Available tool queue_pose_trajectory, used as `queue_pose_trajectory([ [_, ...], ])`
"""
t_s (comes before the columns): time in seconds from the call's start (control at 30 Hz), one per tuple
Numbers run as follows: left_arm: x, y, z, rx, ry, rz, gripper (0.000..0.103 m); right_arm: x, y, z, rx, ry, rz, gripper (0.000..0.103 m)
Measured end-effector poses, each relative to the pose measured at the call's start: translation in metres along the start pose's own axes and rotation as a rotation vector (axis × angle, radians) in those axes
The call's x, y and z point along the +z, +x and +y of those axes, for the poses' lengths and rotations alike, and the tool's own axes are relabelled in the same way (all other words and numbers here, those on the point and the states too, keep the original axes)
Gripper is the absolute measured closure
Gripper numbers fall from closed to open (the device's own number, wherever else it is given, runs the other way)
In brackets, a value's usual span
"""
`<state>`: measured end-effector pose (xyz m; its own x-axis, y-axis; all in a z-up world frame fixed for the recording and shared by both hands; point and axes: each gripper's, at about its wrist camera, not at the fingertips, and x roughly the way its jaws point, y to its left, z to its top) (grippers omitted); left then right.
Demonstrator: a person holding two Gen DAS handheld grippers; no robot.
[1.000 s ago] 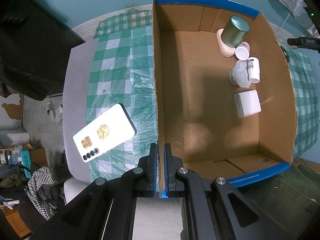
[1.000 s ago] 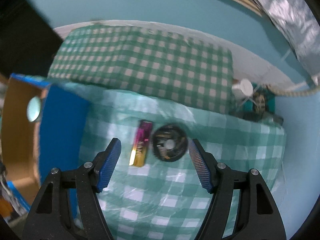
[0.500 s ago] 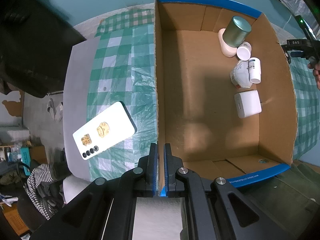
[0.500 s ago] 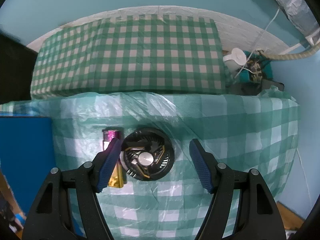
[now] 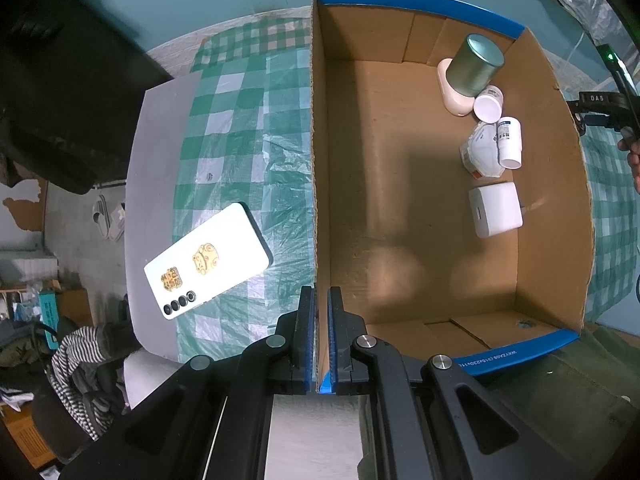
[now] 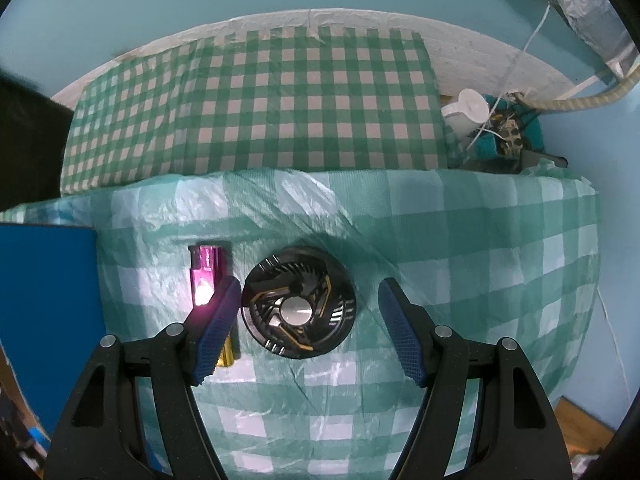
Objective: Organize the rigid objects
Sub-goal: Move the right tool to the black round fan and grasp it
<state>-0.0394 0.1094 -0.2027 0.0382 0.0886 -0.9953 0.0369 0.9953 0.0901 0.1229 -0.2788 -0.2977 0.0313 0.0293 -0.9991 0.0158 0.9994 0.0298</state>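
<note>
In the left wrist view my left gripper (image 5: 318, 340) is shut on the near left wall of the open cardboard box (image 5: 320, 184). Inside the box lie a green tin (image 5: 476, 65), a white bottle (image 5: 509, 140), a white jar (image 5: 487, 107), a crumpled packet (image 5: 480, 154) and a white cube (image 5: 496, 209). A white phone (image 5: 208, 266) lies on the checked cloth left of the box. In the right wrist view my right gripper (image 6: 310, 314) stands open around a black round fan (image 6: 299, 307), pads not touching it. A pink and gold lighter (image 6: 206, 276) lies just outside the left finger.
The box's blue outer wall (image 6: 48, 300) stands left of the right gripper. Beyond the plastic-covered checked table (image 6: 460, 240) is another checked surface (image 6: 260, 104), with clutter and a white jug (image 6: 468, 110) at the right. A person's hand (image 5: 632, 160) shows at the box's right.
My right gripper has come down and shifted so the black fan now sits between its fingers, the lighter left outside. The left gripper has stayed clamped on the box wall.
</note>
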Motion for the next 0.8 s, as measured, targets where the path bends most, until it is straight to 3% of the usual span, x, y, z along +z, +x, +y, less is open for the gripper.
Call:
queue_pose_trajectory([
  [0.3, 0.000, 0.001, -0.003, 0.001, 0.004, -0.002, 0.098, -0.010, 0.013, 0.007, -0.026, -0.053, 0.014, 0.032],
  [0.4, 0.000, 0.001, -0.004, 0.002, 0.004, -0.002, 0.098, -0.014, 0.016, 0.009, -0.015, -0.065, 0.019, 0.042],
  [0.8, -0.003, 0.000, -0.004, -0.001, 0.012, -0.002, 0.098, -0.023, 0.003, 0.014, -0.033, -0.115, -0.030, 0.043],
])
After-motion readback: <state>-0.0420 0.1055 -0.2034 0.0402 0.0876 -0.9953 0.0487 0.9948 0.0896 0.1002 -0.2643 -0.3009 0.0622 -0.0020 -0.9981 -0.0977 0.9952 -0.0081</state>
